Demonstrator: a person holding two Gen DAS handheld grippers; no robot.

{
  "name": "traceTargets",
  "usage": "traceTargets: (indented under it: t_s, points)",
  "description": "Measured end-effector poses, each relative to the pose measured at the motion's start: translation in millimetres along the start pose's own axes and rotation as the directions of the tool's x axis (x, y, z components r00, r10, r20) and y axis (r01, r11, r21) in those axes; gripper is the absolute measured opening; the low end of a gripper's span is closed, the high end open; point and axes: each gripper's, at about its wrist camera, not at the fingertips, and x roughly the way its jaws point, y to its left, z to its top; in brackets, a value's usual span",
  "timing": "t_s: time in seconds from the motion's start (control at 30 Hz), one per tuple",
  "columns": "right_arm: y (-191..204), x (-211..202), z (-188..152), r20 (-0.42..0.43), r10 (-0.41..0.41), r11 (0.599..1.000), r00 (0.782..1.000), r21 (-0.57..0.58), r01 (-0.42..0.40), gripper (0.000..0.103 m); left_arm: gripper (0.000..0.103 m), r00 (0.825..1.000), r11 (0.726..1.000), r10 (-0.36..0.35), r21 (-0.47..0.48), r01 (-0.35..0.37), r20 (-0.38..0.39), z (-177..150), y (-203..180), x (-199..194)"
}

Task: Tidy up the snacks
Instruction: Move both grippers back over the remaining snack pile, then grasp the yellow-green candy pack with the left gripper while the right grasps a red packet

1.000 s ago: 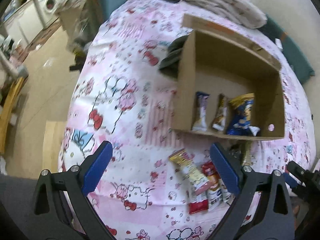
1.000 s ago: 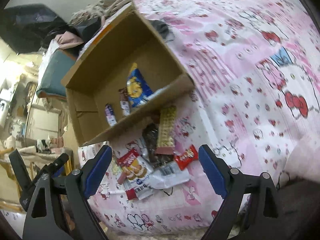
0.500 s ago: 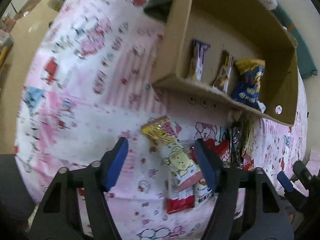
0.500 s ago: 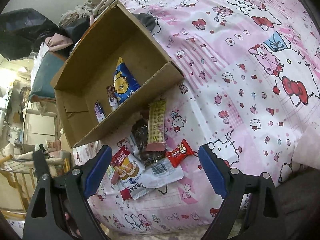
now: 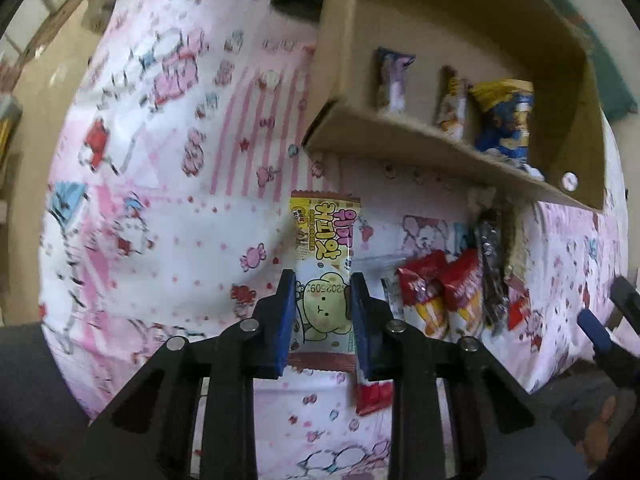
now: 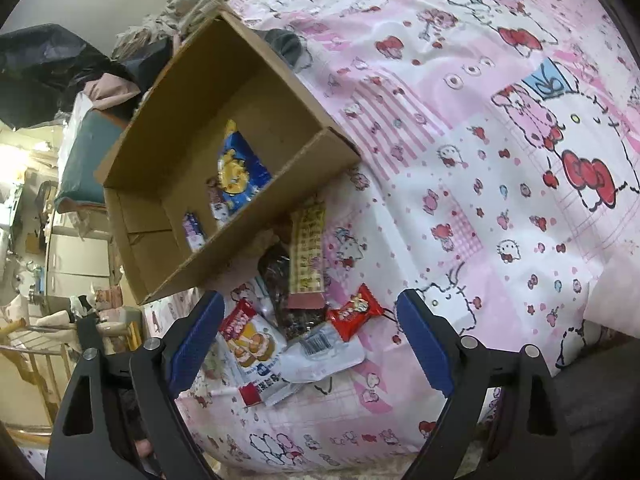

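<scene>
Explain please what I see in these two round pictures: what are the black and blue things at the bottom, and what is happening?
They are hand-held tongs with blue pads; a person holds one pair in each hand. A wide-angle camera on each pair looks along its fingers, so each picture is one pair's own view. The left tongs are closing on a yellow snack bar, which lies between the pads on a pink cartoon sheet. The right tongs are open and hold nothing, above a pile of snacks. A cardboard box on the sheet already holds three snacks, among them a blue bag.

pink cartoon-print bedsheet [image 6: 500, 208], beige floor [image 5: 36, 92], cluttered room.
</scene>
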Motion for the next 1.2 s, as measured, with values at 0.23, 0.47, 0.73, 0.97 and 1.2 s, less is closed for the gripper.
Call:
traceTargets:
  t_s: [0.23,0.47,0.73,0.97,1.2]
  points:
    - [-3.1,40.6,-0.9,-0.137,-0.095,0.995,0.986,-0.028,0.092,0.047,0.022,0.999,0.999,0.018,0.049,-0.019,0.032,-5.1,-4.0,-16.8]
    - [-7.6,76.1,-7.3,-0.209,-0.178,0.984,0.962,-0.033,0.175,0.039,0.023,0.999,0.998,0.016,0.058,-0.019,0.052,-3.6,-8.0,-21.0]
    - [-9.3,79.8,-5.9,-0.178,-0.196,0.981,0.964,-0.028,0.194,0.02,0.023,0.998,0.996,0.01,0.089,-0.016,0.063,-2.5,-15.9,-16.9]
    - [-2.7,54.6,-6.6,-0.128,-0.195,0.979,0.973,-0.084,0.185,0.017,0.023,0.998,0.996,0.012,0.092,-0.018,0.069,-3.1,-13.4,-20.8]
    - [10.5,27.5,-16.5,-0.08,-0.152,0.98,0.985,-0.14,0.14,0.017,0.023,0.996,0.994,0.042,0.102,-0.05,0.076,-4.4,-15.2,-20.3]
